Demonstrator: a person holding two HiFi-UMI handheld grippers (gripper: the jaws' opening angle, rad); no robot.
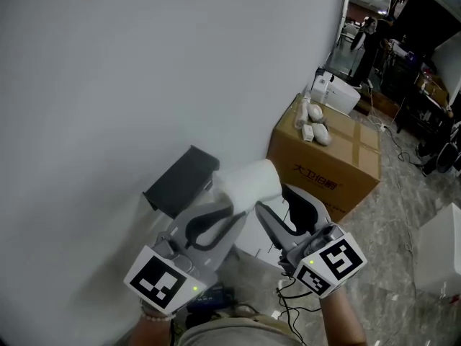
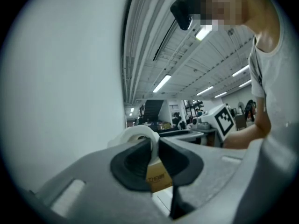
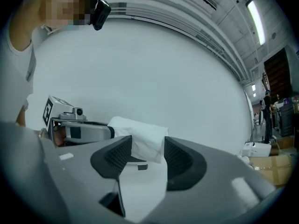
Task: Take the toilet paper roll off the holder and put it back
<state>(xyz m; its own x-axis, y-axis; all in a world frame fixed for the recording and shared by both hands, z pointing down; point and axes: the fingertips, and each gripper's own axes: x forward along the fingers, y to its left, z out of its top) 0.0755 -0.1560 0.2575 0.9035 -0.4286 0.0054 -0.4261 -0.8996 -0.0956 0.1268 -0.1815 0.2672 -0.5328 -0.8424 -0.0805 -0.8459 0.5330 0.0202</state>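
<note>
The white toilet paper roll (image 1: 248, 181) hangs by the white wall, just right of the black holder (image 1: 182, 180). My left gripper (image 1: 232, 213) comes at the roll's near end from below left. In the left gripper view its jaws (image 2: 154, 146) are nearly together, pinching the rim of the roll (image 2: 135, 133). From the lower right, my right gripper (image 1: 272, 197) reaches the roll. In the right gripper view the roll (image 3: 145, 132) fills the gap of that gripper (image 3: 147, 148), pads on its sides, and a loose sheet (image 3: 142, 185) hangs down. The holder's bar is hidden.
A cardboard box (image 1: 325, 157) stands on the floor against the wall to the right, with small white items on top. Farther right there are cables (image 1: 403, 153) on the grey floor and a white box (image 1: 438, 254). The wall is close ahead.
</note>
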